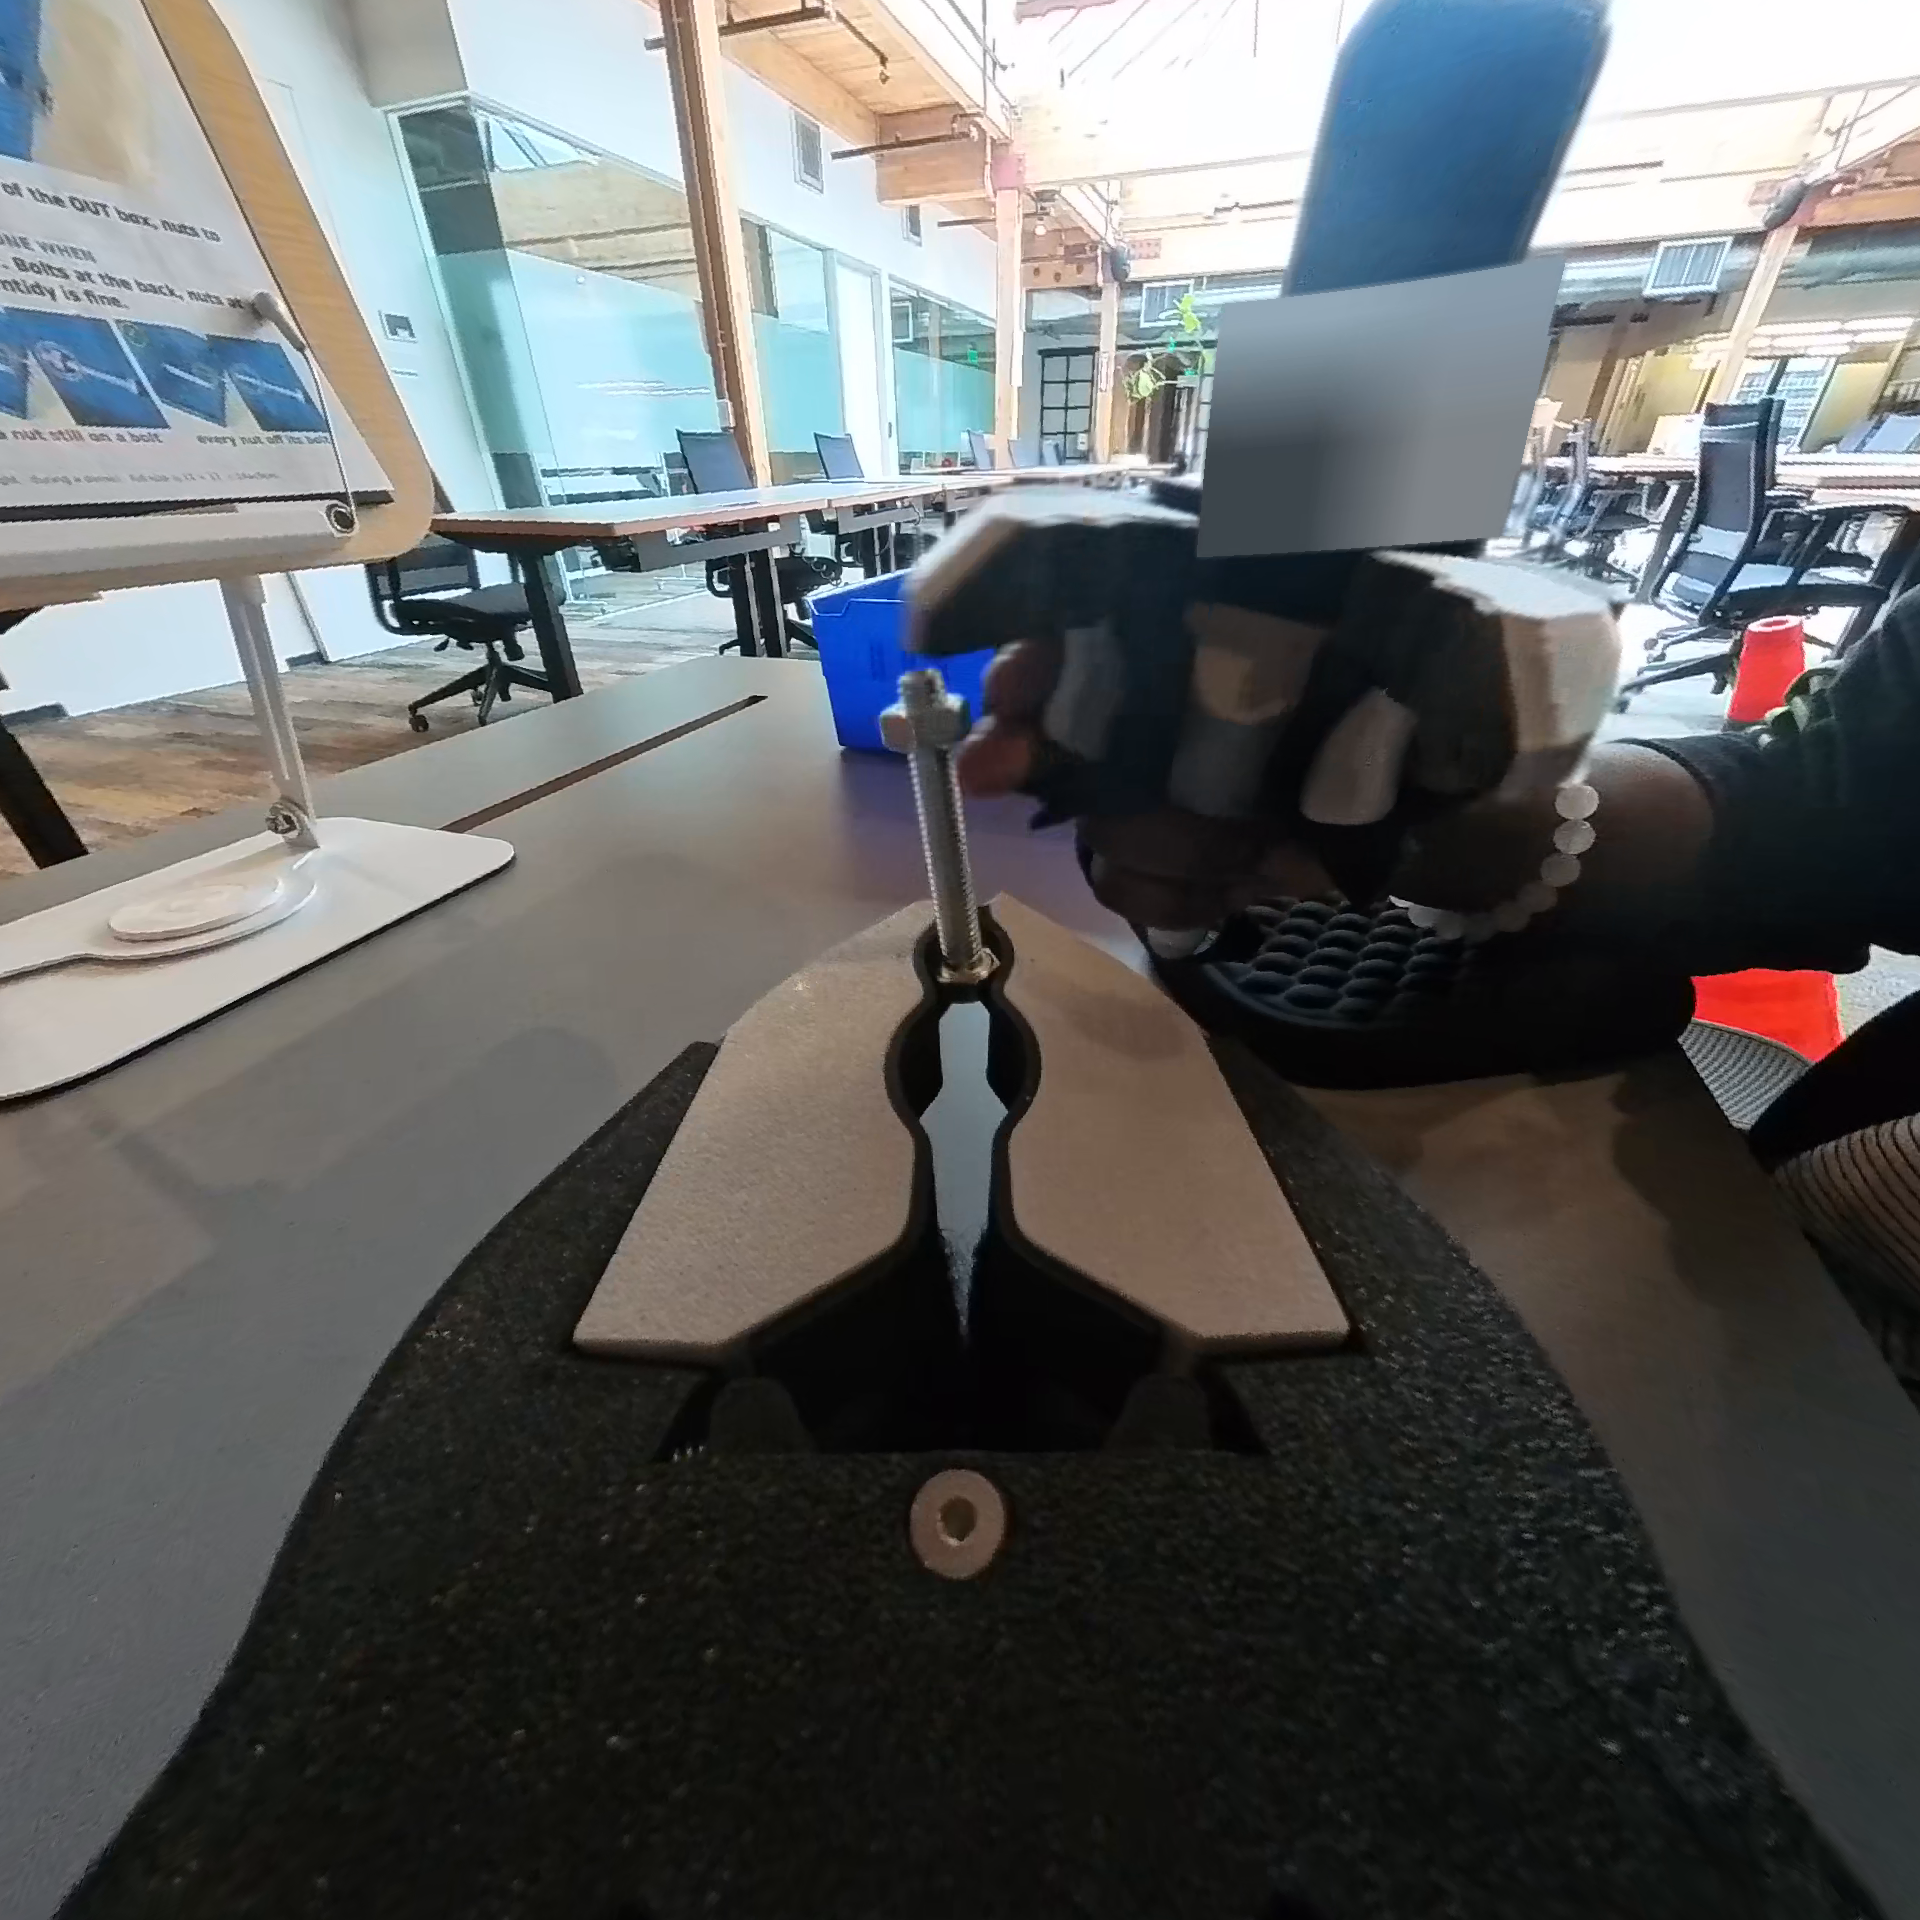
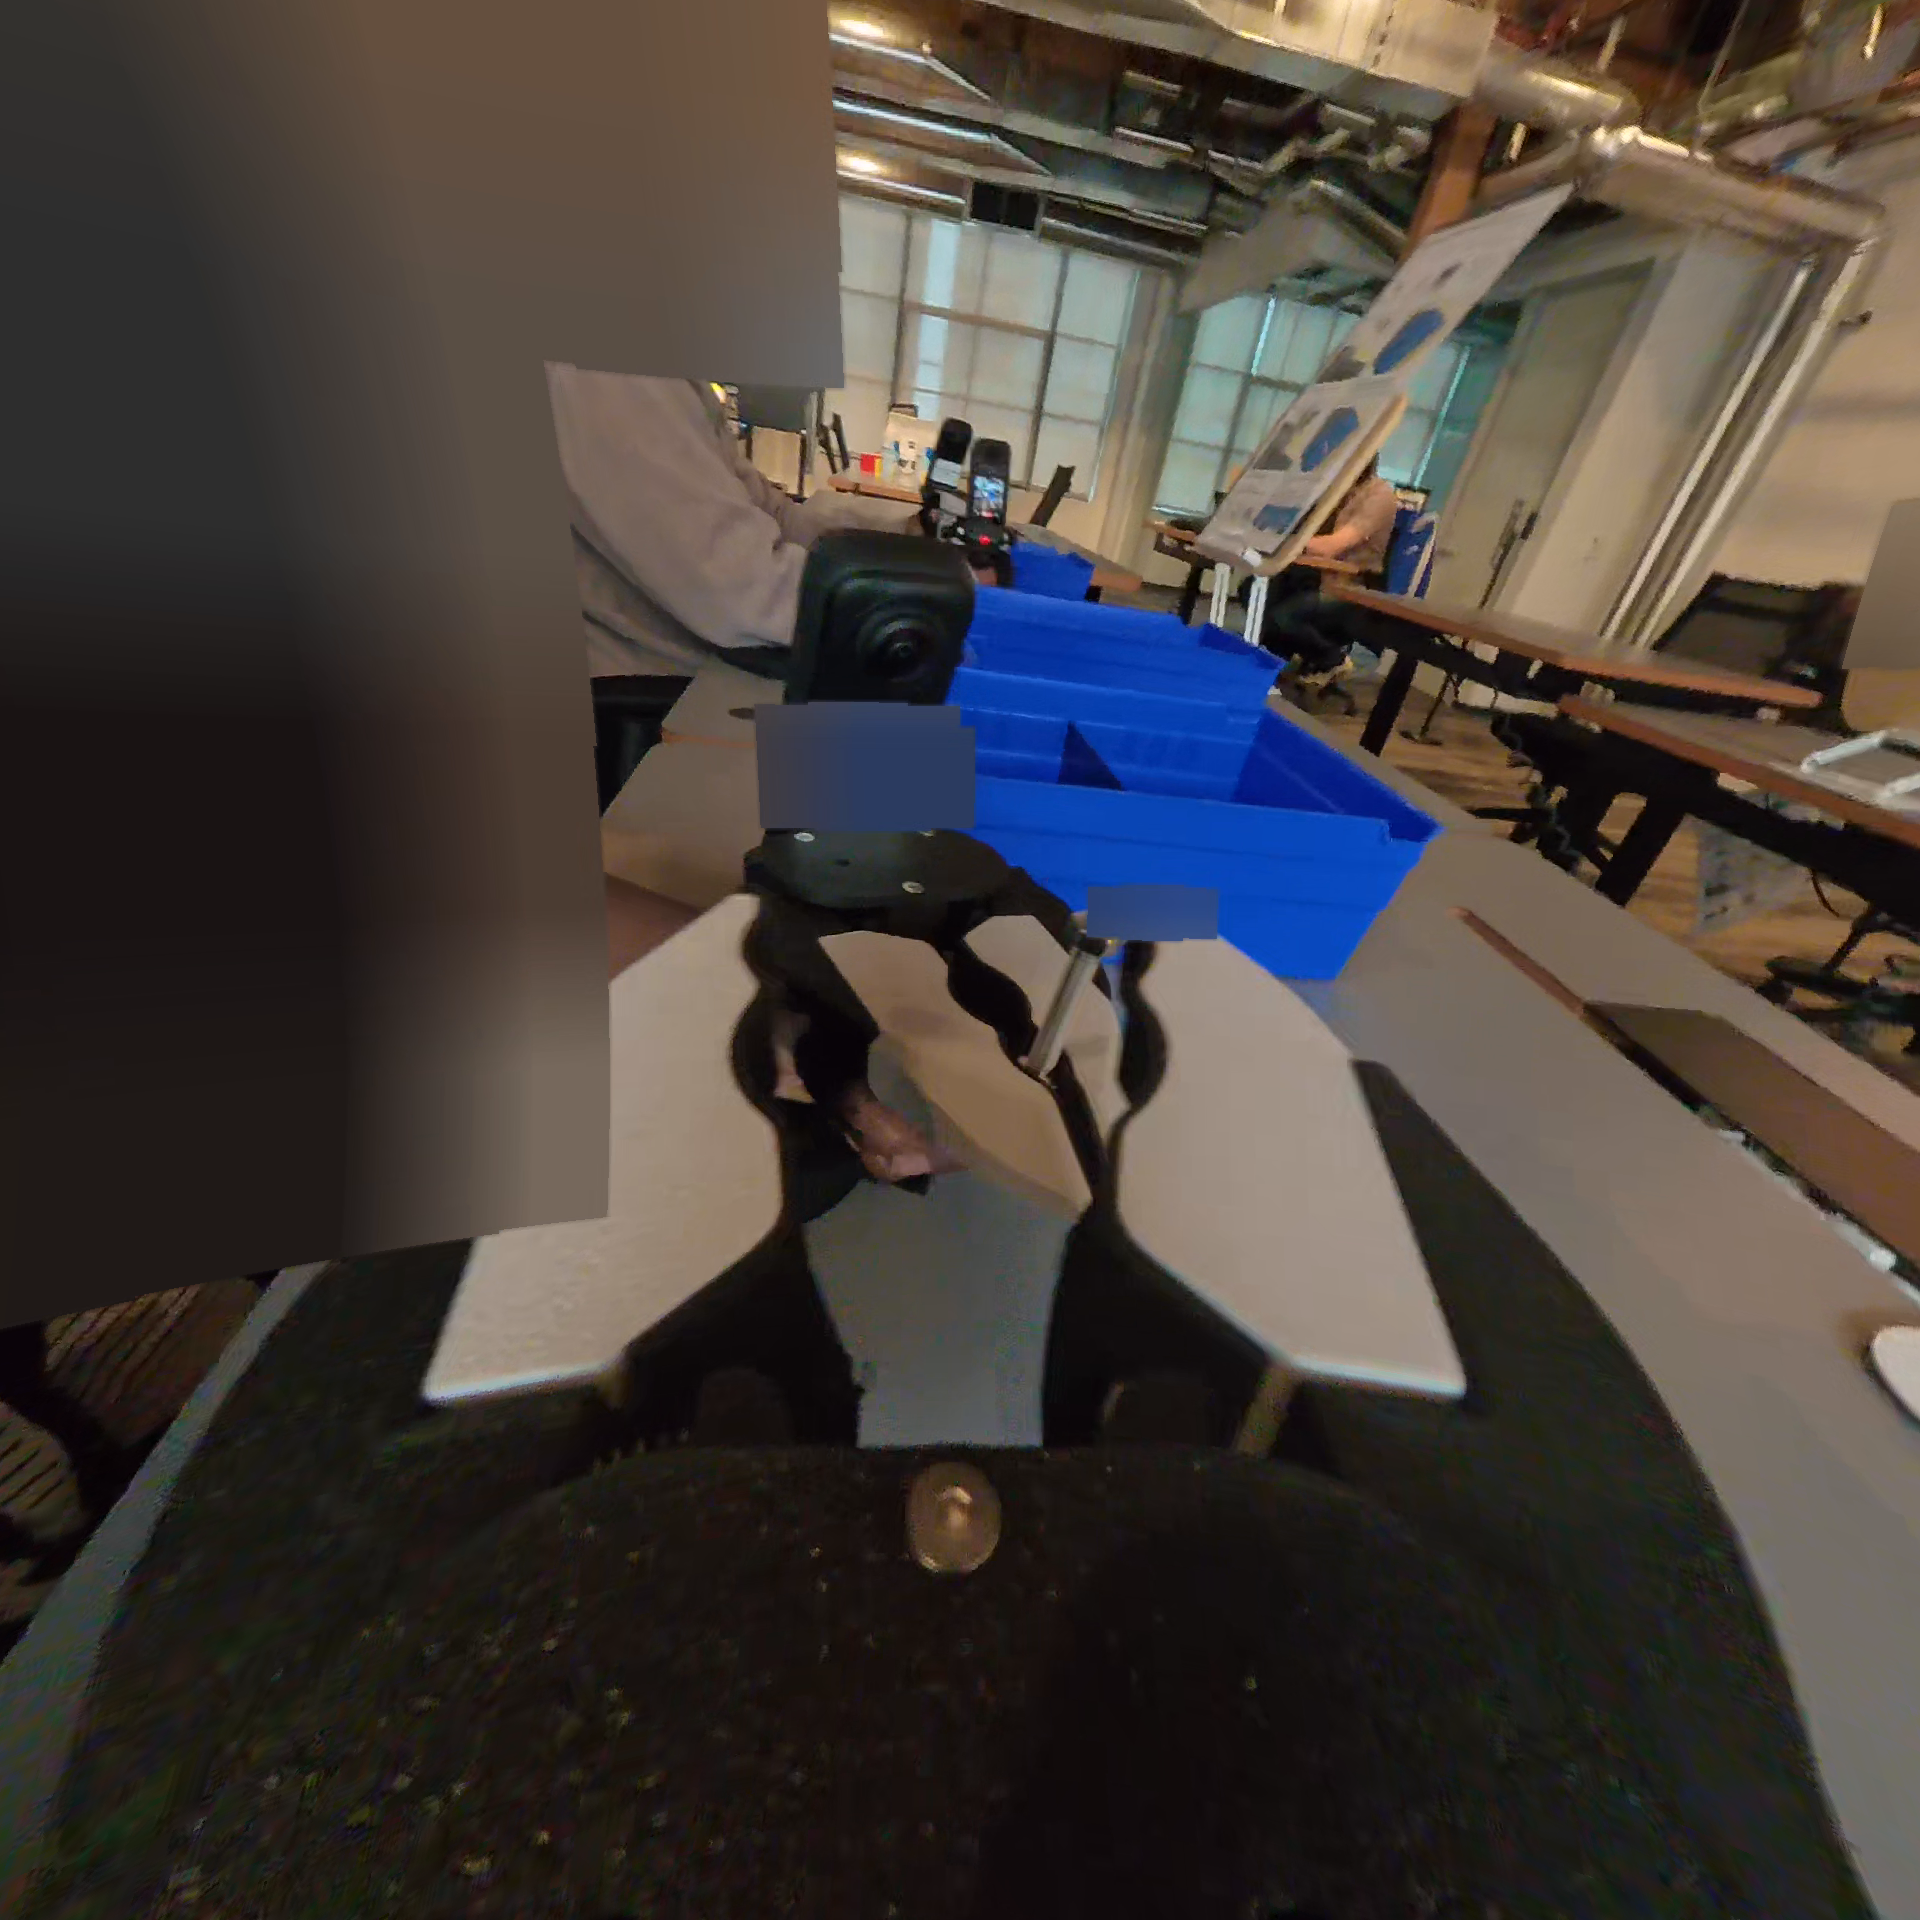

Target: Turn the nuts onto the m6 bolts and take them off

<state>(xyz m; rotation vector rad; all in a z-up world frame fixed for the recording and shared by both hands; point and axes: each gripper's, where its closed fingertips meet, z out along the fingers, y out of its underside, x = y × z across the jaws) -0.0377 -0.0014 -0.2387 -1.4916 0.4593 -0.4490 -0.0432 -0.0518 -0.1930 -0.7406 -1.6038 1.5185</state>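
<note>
**Bolt clamped upright, nut near its top**

On the grey table (image 1: 312, 1195), blue bins (image 2: 1195, 831) stand behind. Left gripper (image 1: 961, 971) pinches the head end of an upright bolt (image 1: 940, 842); right gripper (image 2: 940, 997) stands spread beside it, apparently gripping nothing. Nut (image 1: 925, 717) sits near the bolt's top.

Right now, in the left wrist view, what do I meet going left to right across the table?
White stand base → bolt, upright in the shut left claw, nut near its top → blue bin behind it → gloved hand with the right claw.
</note>
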